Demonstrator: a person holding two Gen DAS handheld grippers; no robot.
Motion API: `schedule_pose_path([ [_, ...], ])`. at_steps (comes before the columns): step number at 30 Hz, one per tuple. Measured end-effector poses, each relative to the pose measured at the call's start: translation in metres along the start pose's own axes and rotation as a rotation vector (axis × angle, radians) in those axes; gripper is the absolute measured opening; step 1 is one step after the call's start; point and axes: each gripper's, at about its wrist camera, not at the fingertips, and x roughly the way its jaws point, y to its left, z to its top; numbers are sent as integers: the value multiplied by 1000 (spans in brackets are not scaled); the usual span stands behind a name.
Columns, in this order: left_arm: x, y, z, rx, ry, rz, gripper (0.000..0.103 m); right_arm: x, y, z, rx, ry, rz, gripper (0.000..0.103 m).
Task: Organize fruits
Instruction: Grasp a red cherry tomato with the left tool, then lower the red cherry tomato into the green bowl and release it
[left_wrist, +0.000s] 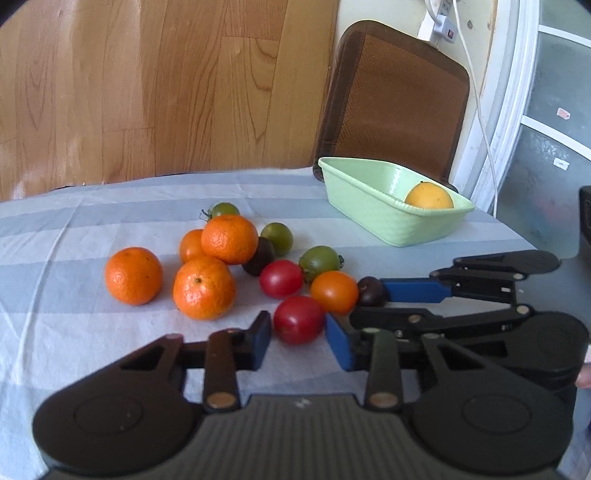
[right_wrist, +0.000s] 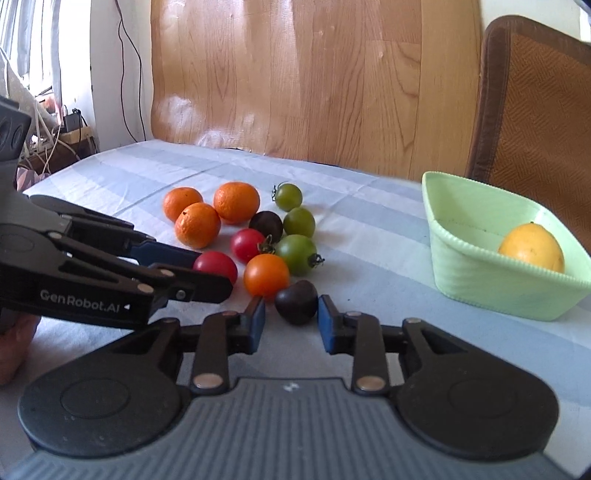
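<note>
Several tangerines (left_wrist: 204, 287) and cherry tomatoes in red, green, orange and dark purple lie grouped on the striped tablecloth (left_wrist: 74, 229). My left gripper (left_wrist: 298, 338) is open, its blue pads on either side of a red tomato (left_wrist: 298, 319), which also shows in the right wrist view (right_wrist: 215, 266). My right gripper (right_wrist: 291, 322) is open around a dark purple tomato (right_wrist: 296, 301), seen too in the left wrist view (left_wrist: 371, 291). An orange tomato (right_wrist: 266, 275) lies between the two. A light green basket (right_wrist: 461, 266) holds one yellow fruit (right_wrist: 532, 246).
A brown chair (left_wrist: 395, 96) stands behind the basket at the table's far edge. A wood-panel wall (right_wrist: 295, 74) is behind the table. Cables and a power strip (left_wrist: 439, 22) hang at the right of the left wrist view.
</note>
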Motion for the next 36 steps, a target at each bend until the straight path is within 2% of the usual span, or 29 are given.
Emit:
schedule_pose_path([
  [1, -1, 0, 0, 1, -1, 0, 31, -2, -1, -1, 7, -6, -4, 26],
  [7, -5, -17, -6, 7, 12, -77, 31, -26, -7, -15, 46, -45, -51, 26],
  [11, -4, -37, -1, 22, 27, -148, 31, -48, -19, -21, 56, -107, -110, 26],
  [14, 0, -49, 22, 36, 8, -175, 31, -58, -39, -14, 67, -182, -199, 26],
  [18, 24, -59, 77, 3, 2, -234, 31, -50, -64, 3, 67, -250, -298, 26],
  [21, 57, -63, 112, -27, 28, -231, 31, -35, -72, 13, 48, -241, -288, 26],
  [24, 92, -58, 130, -88, 62, -222, 31, -20, -75, 18, 30, -228, -279, 27],
  [30, 125, -64, 131, -74, 90, -181, 31, -10, -77, 15, 14, -226, -305, 32],
  [32, 130, -66, 129, -62, 92, -182, 33, -10, -76, 14, 9, -237, -312, 39],
  [33, 131, -68, 128, -61, 89, -183, 35, -11, -76, 13, 12, -246, -315, 46],
  [36, 130, -71, 128, -66, 78, -180, 40, -15, -77, 9, 23, -268, -316, 45],
])
